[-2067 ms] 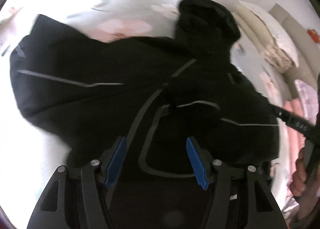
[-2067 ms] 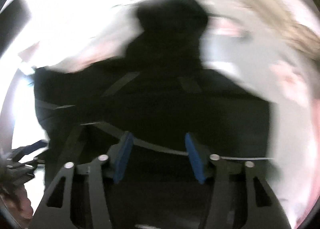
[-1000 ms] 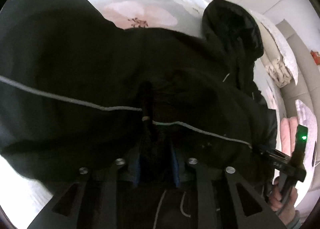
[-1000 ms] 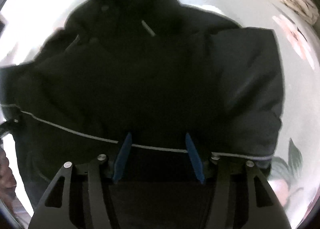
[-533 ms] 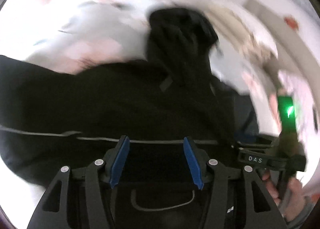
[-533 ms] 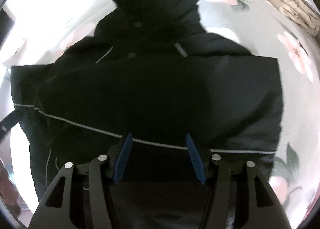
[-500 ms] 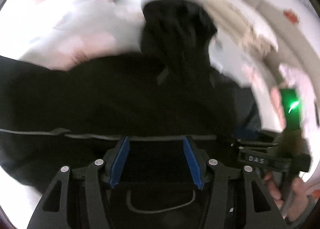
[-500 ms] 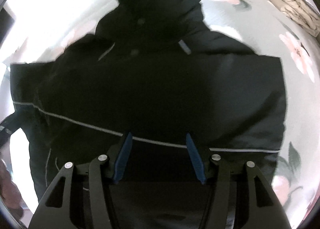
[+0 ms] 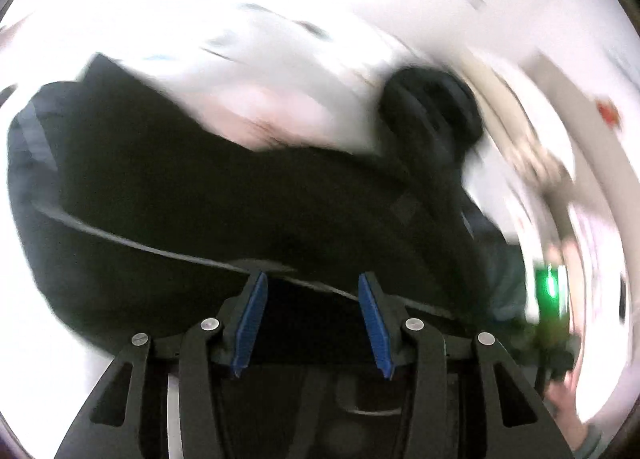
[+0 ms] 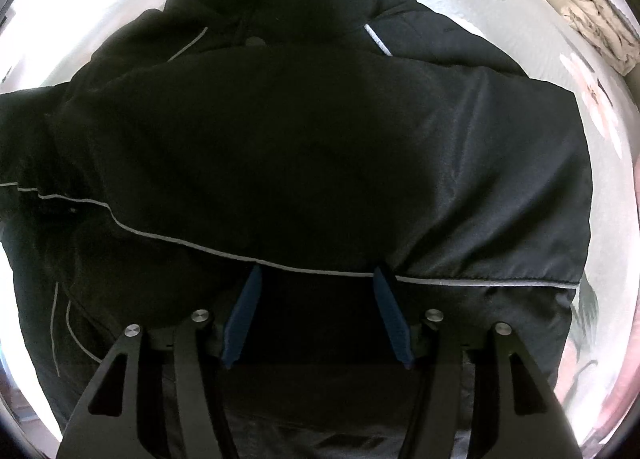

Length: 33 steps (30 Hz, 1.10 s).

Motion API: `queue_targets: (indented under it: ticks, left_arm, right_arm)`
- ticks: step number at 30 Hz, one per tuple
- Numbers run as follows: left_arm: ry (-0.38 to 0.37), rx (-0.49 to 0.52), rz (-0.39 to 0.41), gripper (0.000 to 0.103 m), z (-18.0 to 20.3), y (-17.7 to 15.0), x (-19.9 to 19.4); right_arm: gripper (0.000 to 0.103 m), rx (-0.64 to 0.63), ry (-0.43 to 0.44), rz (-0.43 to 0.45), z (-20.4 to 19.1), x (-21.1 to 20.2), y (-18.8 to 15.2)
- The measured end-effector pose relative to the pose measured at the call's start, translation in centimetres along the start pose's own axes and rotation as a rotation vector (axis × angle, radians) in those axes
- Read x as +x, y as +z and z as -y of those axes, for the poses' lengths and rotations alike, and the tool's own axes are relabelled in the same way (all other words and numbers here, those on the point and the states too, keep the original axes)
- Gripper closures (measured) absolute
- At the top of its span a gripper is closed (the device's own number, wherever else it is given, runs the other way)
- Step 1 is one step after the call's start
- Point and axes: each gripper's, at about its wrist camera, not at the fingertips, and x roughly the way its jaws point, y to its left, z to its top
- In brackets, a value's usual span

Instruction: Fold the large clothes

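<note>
The big black puffy jacket with thin grey stripes [image 10: 320, 147] lies spread on the flowery bed sheet [image 10: 608, 107], right under both grippers. The left gripper [image 9: 312, 315], whose jaws have just been closing a little, and the right gripper [image 10: 316, 311] both stand apart with nothing pinched. A sleeve looks folded in, so next I think they should grab the bottom edge.

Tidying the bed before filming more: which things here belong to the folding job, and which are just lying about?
Job:
- black hooded jacket
- left hand-held gripper, open
- right hand-held gripper, open

Lying about:
- floral bedsheet
- beige bundled bedding

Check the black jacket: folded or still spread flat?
Partly folded: a sleeve lies across the black jacket, its hood still extended.
</note>
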Motion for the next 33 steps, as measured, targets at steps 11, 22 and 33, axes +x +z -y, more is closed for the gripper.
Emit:
queue_targets:
  ticks: [11,22,33]
  left_arm:
    - [0.278,-0.445,0.084,0.040,-24.7,8.8,-1.9]
    - [0.325,-0.420,0.028,0.061,-27.5,10.7,4.7]
    - [0.423,-0.505,0.223,0.090,-27.9,6.7,-7.2]
  right_arm:
    - [0.038,0.033,-0.029,0.025,-1.1,0.4,-1.1]
    - [0.033,0.051,-0.067,0.021,-1.7,1.1,-1.1]
    - [0.032,0.028,-0.018,0.077,-5.2,-2.5,1.0]
